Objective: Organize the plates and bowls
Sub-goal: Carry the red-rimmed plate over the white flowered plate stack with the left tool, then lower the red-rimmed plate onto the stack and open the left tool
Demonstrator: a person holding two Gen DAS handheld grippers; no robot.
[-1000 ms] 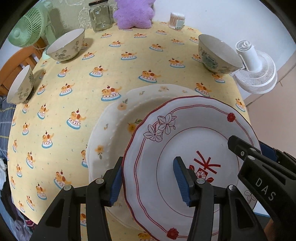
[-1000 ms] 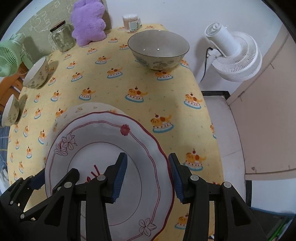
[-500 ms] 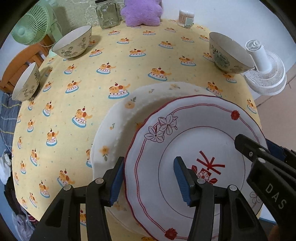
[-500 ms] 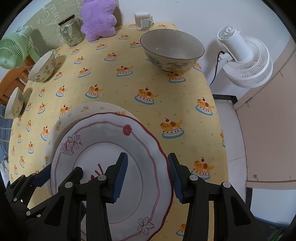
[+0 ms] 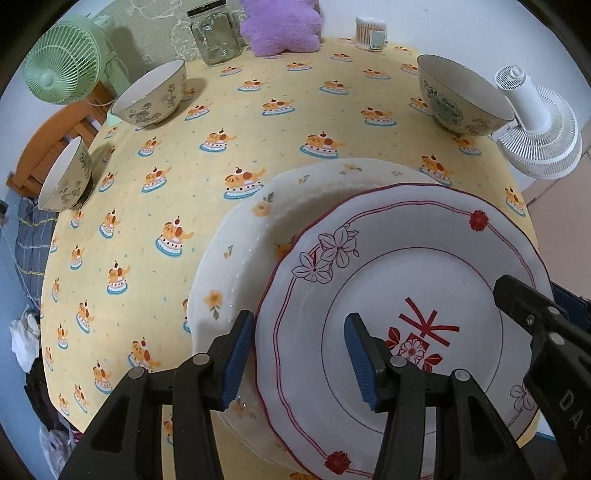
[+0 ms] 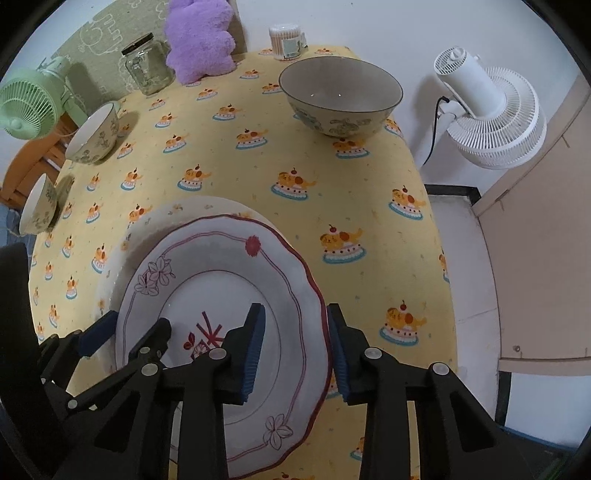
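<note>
A white plate with red trim [image 5: 413, 280] [image 6: 207, 280] lies on top of a cream flowered plate [image 5: 258, 243] [image 6: 147, 225] near the table's front edge. My left gripper [image 5: 299, 354] is open and straddles the red-trimmed plate's left rim. My right gripper [image 6: 295, 350] is open and straddles its right rim. A large bowl [image 5: 458, 99] [image 6: 340, 96] stands at the back right. Two smaller bowls [image 5: 151, 96] [image 5: 66, 177] stand at the left.
The table [image 5: 280, 122] has a yellow patterned cloth. At the back stand a glass jar [image 5: 216, 33], a purple plush [image 5: 280, 27] and a cotton-swab box [image 5: 371, 33]. A green fan [image 5: 62, 70] is at the left, a white fan [image 6: 487, 114] beside the table's right edge.
Both grippers have pulled back slightly from the plates and the view has widened. The red-trimmed plate stays on the cream plate. The jaws stay open.
</note>
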